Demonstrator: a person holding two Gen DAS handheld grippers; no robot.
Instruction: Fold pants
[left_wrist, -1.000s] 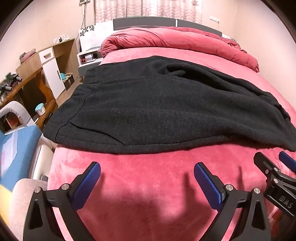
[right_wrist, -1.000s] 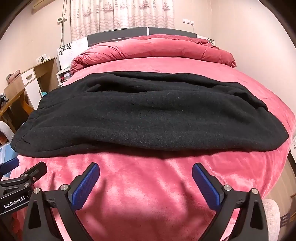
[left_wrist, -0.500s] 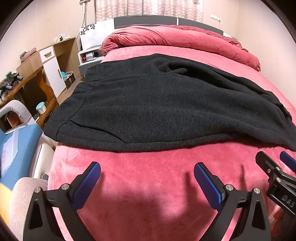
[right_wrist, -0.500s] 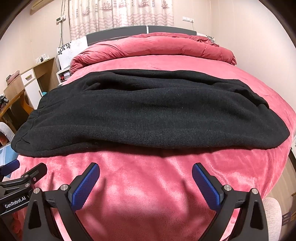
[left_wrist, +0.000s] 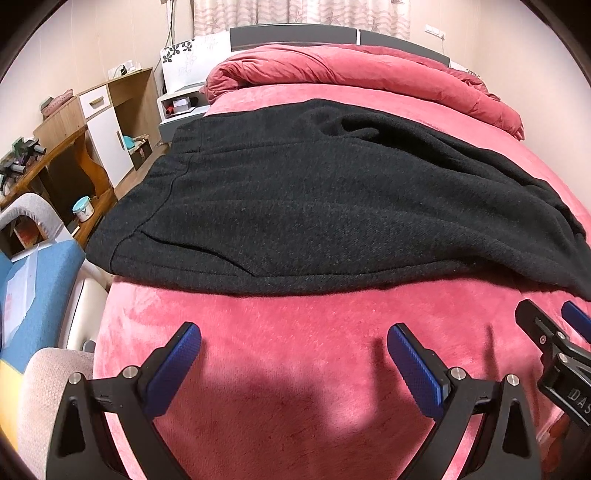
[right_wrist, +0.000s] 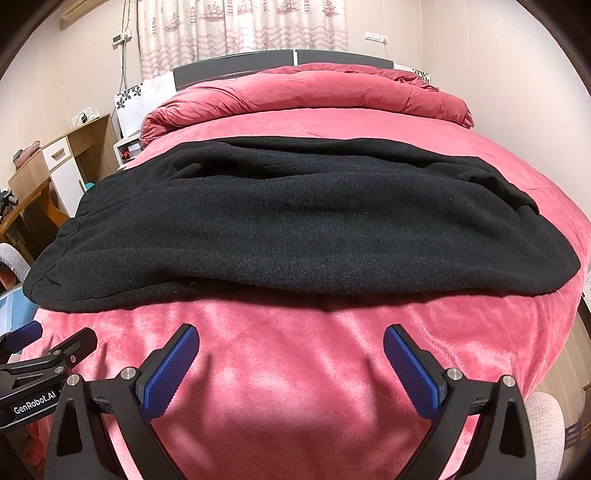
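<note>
Black fleece pants (left_wrist: 325, 206) lie spread across the pink bed (left_wrist: 303, 354), waistband toward the left, legs running right. In the right wrist view the same pants (right_wrist: 295, 229) span nearly the whole width, their near edge just beyond the fingertips. My left gripper (left_wrist: 293, 339) hovers open over bare bedspread, short of the pants' near hem. My right gripper (right_wrist: 291, 339) is open too, nothing between its blue pads (right_wrist: 410, 365). Each gripper shows at the edge of the other's view: the right gripper (left_wrist: 554, 332) and the left gripper (right_wrist: 48, 343).
A rolled red duvet (left_wrist: 362, 70) lies at the headboard. Left of the bed stand a wooden desk (left_wrist: 55, 162), a white-and-wood cabinet (left_wrist: 110, 122) and a blue-cushioned chair (left_wrist: 33, 280). A padded seat (right_wrist: 546, 410) sits at the bed's right foot corner.
Both grippers have edged slightly forward and up toward the pants; the view has tilted a little. Both stay open, and the pants have not moved.
</note>
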